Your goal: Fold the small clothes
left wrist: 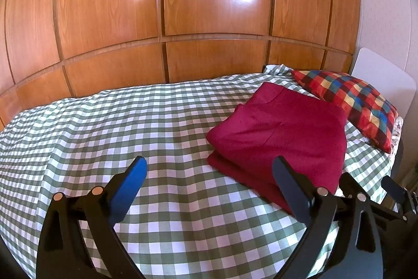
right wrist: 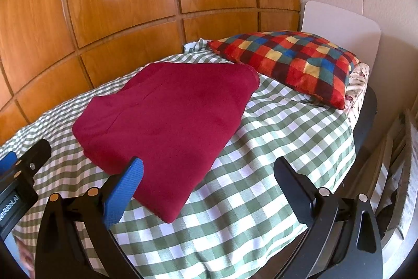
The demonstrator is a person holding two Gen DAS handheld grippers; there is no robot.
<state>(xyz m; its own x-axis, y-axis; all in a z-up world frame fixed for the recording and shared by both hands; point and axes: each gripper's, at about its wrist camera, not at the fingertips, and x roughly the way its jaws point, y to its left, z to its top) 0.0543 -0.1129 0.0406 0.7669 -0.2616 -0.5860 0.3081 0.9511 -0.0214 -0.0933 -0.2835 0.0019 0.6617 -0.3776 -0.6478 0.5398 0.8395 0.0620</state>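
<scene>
Right now a dark red garment is lying folded in a thick stack on the green-and-white checked bedspread, near the multicoloured checked pillow but apart from it. Left gripper is hovering just in front of the stack, fingers spread wide, gripping nothing. Right gripper is hanging over the garment's near corner, fingers likewise apart and empty; its blue pad is possibly brushing the cloth, hard to tell. Wooden panelling is running behind the bed, white headboard past the pillow.
</scene>
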